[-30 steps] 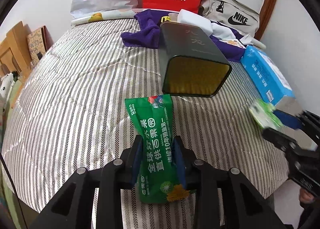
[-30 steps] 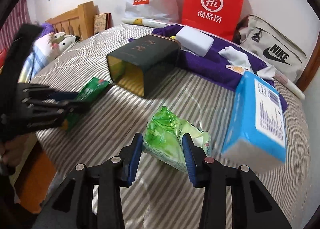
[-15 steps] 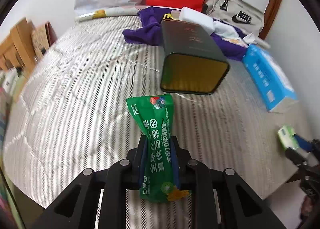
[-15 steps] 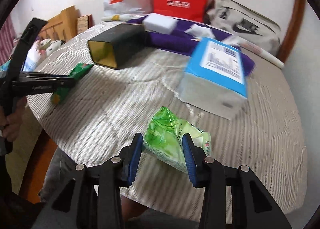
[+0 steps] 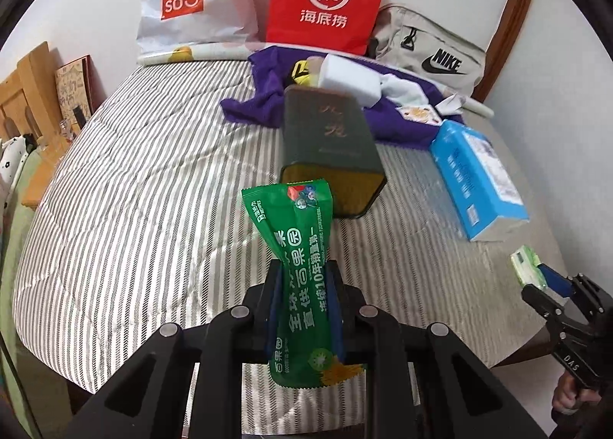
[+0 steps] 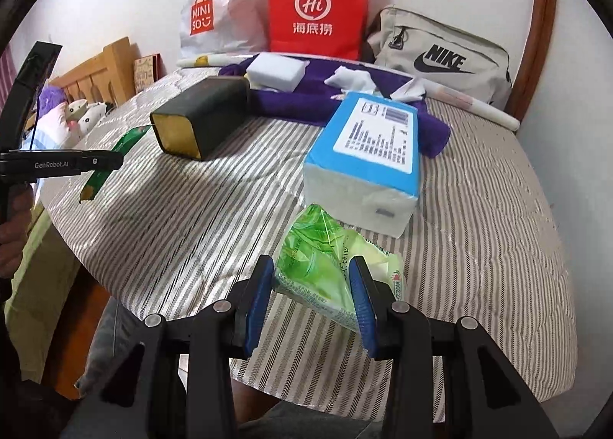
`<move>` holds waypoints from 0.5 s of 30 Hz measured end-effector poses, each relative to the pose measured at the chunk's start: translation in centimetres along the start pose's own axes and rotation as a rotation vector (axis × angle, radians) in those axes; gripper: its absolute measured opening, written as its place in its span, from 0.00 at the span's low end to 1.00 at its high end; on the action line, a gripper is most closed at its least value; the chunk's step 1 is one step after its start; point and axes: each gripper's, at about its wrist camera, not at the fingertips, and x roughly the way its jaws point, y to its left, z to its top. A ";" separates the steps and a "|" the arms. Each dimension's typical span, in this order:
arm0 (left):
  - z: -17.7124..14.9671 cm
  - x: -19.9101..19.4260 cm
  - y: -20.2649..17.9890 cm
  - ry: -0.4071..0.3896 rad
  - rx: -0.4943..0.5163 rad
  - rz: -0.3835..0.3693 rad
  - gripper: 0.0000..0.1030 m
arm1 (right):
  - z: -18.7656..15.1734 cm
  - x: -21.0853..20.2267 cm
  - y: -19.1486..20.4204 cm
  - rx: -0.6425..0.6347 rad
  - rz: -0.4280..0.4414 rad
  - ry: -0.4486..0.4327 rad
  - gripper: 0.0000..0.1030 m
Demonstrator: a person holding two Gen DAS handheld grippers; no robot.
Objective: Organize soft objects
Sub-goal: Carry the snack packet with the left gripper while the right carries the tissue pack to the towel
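Observation:
My left gripper [image 5: 304, 285] is shut on a dark green snack pouch [image 5: 299, 247] and holds it above the striped bed [image 5: 153, 190], just in front of the open mouth of a dark green tin box [image 5: 329, 148] lying on its side. My right gripper [image 6: 312, 285] is shut on a light green tissue pack [image 6: 325, 262], held above the bed's near edge in front of a blue tissue box [image 6: 371, 148]. The left gripper [image 6: 118, 155] with the pouch [image 6: 126, 140] shows at the left of the right wrist view. The right gripper's tissue pack [image 5: 528, 264] shows at the right of the left wrist view.
A purple cloth [image 6: 306, 98], a white sponge block [image 6: 276, 71] and white crumpled cloths [image 6: 352, 77] lie at the back. A red paper bag [image 6: 318, 13], a Miniso bag [image 6: 218, 13] and a grey Nike bag [image 6: 444, 56] stand against the wall. A wooden headboard [image 6: 111, 67] is at left.
Both grippers have drawn back and risen with their packs still held. The tin box and the blue tissue box now sit farther away in both views.

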 end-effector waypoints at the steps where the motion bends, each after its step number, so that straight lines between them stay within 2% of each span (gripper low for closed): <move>1: 0.2 -0.1 -0.1 -0.002 0.000 -0.004 0.20 | 0.1 -0.1 -0.1 -0.001 0.002 -0.003 0.39; 15: 3.1 -1.8 -1.5 -0.027 0.005 -0.021 0.20 | 3.2 -2.1 -0.5 0.001 0.018 -0.065 0.39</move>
